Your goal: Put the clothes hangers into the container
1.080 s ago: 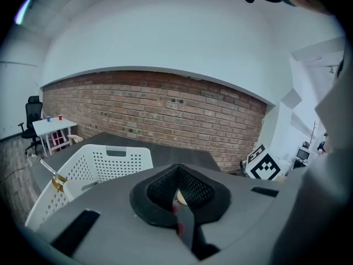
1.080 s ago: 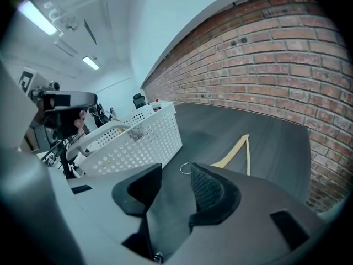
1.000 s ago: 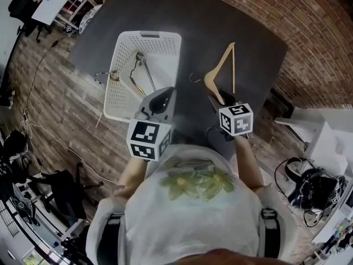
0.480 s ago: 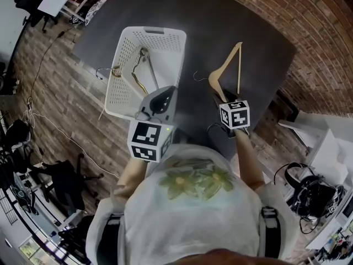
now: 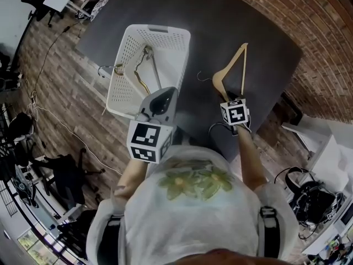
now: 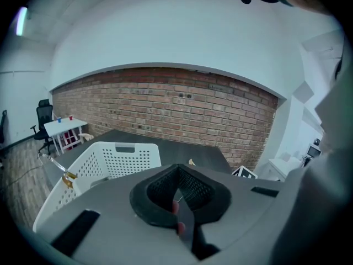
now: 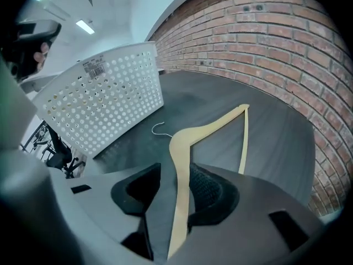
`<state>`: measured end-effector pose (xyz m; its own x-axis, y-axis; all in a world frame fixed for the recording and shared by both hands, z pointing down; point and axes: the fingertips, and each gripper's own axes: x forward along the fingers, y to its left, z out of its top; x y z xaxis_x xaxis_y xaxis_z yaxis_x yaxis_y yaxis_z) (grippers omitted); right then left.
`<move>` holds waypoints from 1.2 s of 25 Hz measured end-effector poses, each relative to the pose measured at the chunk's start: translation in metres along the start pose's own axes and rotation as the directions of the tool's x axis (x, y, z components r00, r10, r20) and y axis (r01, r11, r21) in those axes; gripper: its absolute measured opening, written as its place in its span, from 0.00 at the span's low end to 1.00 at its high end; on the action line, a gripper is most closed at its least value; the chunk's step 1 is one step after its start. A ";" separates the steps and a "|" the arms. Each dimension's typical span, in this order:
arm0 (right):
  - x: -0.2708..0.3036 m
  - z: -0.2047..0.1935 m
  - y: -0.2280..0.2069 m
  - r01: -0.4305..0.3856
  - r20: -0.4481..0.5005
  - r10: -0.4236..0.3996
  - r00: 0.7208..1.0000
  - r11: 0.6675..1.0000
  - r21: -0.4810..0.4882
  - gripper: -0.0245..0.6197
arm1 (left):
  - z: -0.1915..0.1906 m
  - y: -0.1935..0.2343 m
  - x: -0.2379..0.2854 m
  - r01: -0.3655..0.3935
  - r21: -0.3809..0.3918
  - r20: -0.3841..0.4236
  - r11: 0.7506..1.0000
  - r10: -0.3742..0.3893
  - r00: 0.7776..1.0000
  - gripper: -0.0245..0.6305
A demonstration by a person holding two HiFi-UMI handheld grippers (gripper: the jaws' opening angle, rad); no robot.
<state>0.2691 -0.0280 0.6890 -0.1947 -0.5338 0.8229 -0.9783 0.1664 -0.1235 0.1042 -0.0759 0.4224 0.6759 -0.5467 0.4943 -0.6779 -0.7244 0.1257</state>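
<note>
White perforated basket (image 5: 185, 44) sits left of centre on the dark counter (image 5: 220, 21), w/ about 2 hangers (image 5: 140, 73) already inside, lying lengthwise. Left gripper (image 6: 179, 181) hovers by the basket's near edge, its fingers pressed together w/ nothing between them. To the right of the basket, apart from it, 1 wooden hanger (image 7: 210, 125) lies flat on the counter: hook end nearer the basket, its 2 shoulders running away from the person. Right gripper (image 7: 175, 170) is directly over the hanger's near arm and angled down at it. Its fingers (image 7: 207, 190) have just been opening and stand spread wide. The arm passes lengthwise between them, close along the right-hand finger, not pinched yet. The wood runs in line w/ the gripper's pointing direction, so closing would prob. clamp it across its thin width. The right hand is clearly the nearer 1, and the basket lies to its left, so the carry would go leftward.
</note>
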 end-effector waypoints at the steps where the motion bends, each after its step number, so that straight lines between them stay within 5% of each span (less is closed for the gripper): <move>1: 0.004 -0.002 -0.002 0.000 -0.009 0.000 1.000 1.000 -0.001 0.30 | 0.000 0.000 0.000 -0.002 0.000 -0.002 1.000 0.002 1.000 0.08; 20: 0.031 -0.023 -0.014 0.074 -0.073 -0.075 0.995 0.997 -0.007 0.30 | -0.008 -0.001 0.000 -0.014 -0.038 -0.013 0.999 0.014 1.000 0.08; 30: 0.031 -0.022 -0.016 0.032 -0.094 -0.034 0.995 0.999 -0.025 0.20 | -0.011 -0.001 -0.004 -0.002 -0.061 0.006 0.998 0.002 1.000 0.08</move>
<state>0.2805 -0.0293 0.7287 -0.1533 -0.4591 0.8750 -0.9820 0.1698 -0.0830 0.0986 -0.0687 0.4293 0.6760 -0.5508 0.4896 -0.6957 -0.6961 0.1774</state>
